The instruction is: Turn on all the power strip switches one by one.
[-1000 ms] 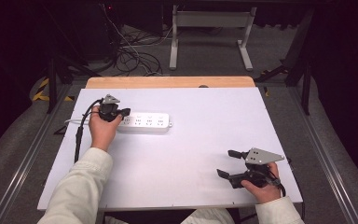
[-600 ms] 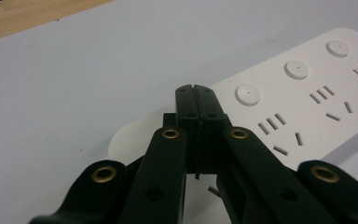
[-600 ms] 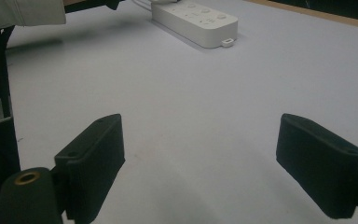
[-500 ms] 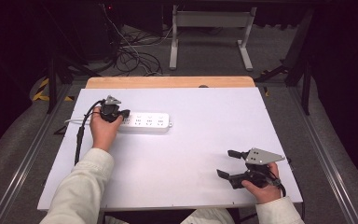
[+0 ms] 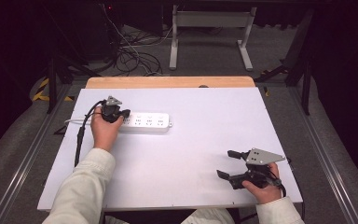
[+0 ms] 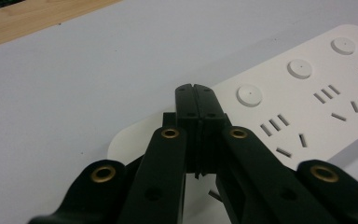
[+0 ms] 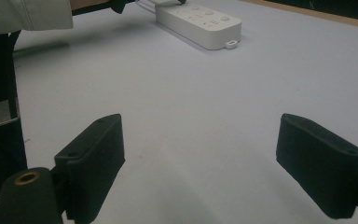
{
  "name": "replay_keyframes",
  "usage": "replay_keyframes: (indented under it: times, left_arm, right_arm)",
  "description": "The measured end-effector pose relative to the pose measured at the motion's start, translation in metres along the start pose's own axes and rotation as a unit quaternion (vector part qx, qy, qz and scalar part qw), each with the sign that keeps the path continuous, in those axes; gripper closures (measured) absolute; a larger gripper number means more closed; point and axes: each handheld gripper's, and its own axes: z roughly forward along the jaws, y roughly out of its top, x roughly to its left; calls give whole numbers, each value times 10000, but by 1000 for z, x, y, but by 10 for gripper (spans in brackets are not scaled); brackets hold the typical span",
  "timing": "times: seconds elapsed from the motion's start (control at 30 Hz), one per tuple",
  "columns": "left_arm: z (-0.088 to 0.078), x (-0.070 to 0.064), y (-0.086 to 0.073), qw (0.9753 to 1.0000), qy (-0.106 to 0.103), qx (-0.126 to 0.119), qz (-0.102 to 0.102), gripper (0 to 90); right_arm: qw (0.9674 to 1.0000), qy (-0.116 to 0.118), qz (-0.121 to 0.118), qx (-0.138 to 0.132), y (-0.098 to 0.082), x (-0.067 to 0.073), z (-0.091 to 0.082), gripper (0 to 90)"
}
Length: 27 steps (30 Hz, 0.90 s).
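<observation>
Seen from the high view, a white rectangular desk (image 5: 182, 154) with a light wooden strip along its far edge carries a long white plastic power strip (image 5: 144, 122), which lies flat at the far left part of the surface. The left tongs (image 5: 125, 113), black with a trailing black cable, sit over the left end of that power strip, held by the person's left hand (image 5: 103, 131) in a pale sleeve. Well apart, at the near right corner of the desk, the right tongs (image 5: 228, 164) rest in the person's right hand (image 5: 260, 189), with a grey three-cornered plate on top and both black jaws spread apart, pointing left over bare desk.

From the left gripper view, the left tongs (image 6: 196, 89) are clenched: the two black jaws meet flat against each other with nothing between them. Their tips are over the rounded end of the power strip (image 6: 307, 107), just beside the nearest of its round white buttons; whether they touch the casing cannot be told. Rows of socket slots run off to the right.

From the right gripper view, the right tongs (image 7: 200, 154) are released, the jaws wide apart above empty desk. Far ahead lies the power strip (image 7: 200, 25), with a pale sleeve (image 7: 25, 14) at upper left.
</observation>
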Motion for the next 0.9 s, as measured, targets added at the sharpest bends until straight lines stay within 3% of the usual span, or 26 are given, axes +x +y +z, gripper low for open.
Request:
replay_keyframes:
  times: [0.13,0.3,0.37,0.9]
  left_arm:
    - [1,-2,0,9999,94,-7,62,899]
    - [6,-6,2,9999,99,-34,-37,899]
    - [6,-7,2,9998,205,4,55,899]
    - [6,-8,-1,9992,322,-19,-245,900]
  right_arm:
    - [10000,0,6,-2,0,0,0,158]
    - [10000,9,-10,1,0,1,0,160]
    - [10000,16,-19,-8,0,1,-1,160]
    - [10000,52,-46,-45,0,3,-3,160]
